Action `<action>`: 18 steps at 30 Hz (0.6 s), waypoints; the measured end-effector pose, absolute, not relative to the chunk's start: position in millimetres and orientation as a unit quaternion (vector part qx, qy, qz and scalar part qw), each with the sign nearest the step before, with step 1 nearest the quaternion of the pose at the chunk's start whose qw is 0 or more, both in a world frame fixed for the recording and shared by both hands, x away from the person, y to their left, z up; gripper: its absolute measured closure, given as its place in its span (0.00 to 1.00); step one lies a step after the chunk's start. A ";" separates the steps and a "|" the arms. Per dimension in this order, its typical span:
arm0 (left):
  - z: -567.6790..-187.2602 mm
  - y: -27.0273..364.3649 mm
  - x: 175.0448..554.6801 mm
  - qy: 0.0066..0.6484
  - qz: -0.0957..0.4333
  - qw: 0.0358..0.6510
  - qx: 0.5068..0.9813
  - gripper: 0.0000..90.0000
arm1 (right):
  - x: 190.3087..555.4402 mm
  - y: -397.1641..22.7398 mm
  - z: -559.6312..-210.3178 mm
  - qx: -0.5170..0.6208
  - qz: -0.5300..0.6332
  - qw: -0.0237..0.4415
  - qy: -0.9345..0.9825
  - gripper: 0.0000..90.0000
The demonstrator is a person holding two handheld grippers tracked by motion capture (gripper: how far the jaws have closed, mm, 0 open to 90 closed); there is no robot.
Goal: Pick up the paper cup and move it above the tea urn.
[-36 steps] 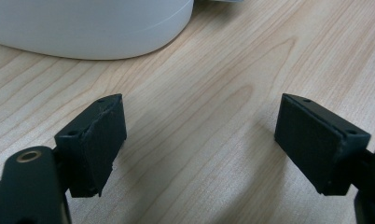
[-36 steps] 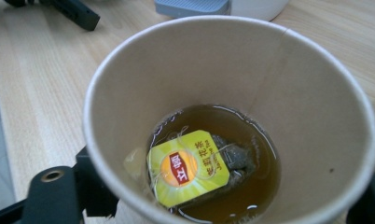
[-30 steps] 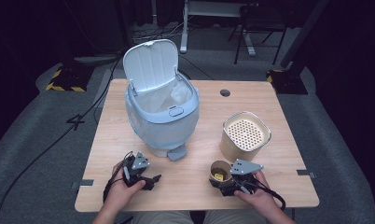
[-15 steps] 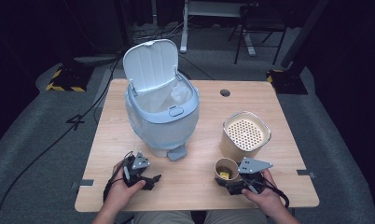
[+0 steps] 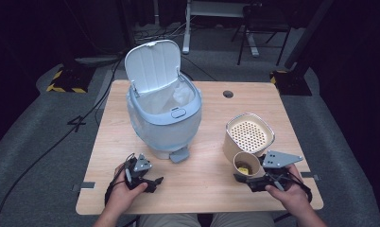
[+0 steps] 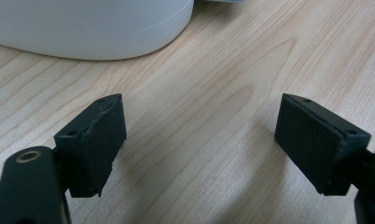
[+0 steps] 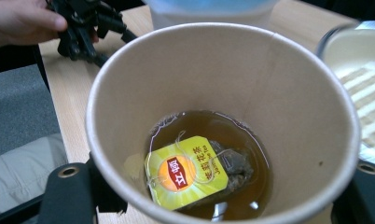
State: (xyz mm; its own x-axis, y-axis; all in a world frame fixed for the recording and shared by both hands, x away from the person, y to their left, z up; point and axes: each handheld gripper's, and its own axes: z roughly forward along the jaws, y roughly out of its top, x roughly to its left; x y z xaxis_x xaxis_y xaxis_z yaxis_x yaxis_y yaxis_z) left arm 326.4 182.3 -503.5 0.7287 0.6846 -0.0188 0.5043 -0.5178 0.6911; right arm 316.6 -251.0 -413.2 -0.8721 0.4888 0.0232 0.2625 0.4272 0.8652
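1. The right hand-held gripper is clamped on a paper cup, its jaws on either side of the cup's wall.
2. The cup sits at the near right of the wooden surface, just in front of a perforated-top container.
3. Inside the cup, a yellow-tagged tea bag lies in brown tea.
4. The left hand-held gripper rests near a blue pedal bin, jaws apart with nothing between them.
5. The bin's lid stands open.
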 end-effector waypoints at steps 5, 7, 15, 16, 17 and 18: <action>-503.8 181.9 326.3 0.347 0.125 0.351 0.860 0.19 | 322.7 -262.1 -384.3 0.222 0.485 0.131 0.836 0.33; -503.8 181.9 326.4 0.347 0.125 0.351 0.861 0.19 | 327.2 -265.6 -375.2 0.223 0.485 0.137 0.834 0.33; -503.7 181.9 326.5 0.347 0.125 0.351 0.861 0.19 | 354.8 -274.4 -349.0 0.240 0.486 0.157 0.826 0.33; -503.7 182.0 326.7 0.346 0.125 0.351 0.861 0.19 | 359.5 -275.1 -347.4 0.242 0.487 0.157 0.825 0.33; -503.7 182.1 327.1 0.346 0.125 0.351 0.861 0.19 | 364.1 -275.9 -346.2 0.244 0.488 0.155 0.823 0.33; -503.7 182.1 327.6 0.343 0.124 0.352 0.862 0.19 | 368.7 -276.4 -345.4 0.247 0.490 0.155 0.822 0.33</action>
State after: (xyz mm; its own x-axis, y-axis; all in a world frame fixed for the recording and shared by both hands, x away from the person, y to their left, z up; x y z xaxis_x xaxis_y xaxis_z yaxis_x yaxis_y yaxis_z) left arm 327.6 182.1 -503.7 0.7332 0.6794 -0.0272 0.5047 -0.5170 0.6914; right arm 368.7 -276.4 -345.4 -0.8304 0.5570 -0.0126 0.2539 0.3985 0.8813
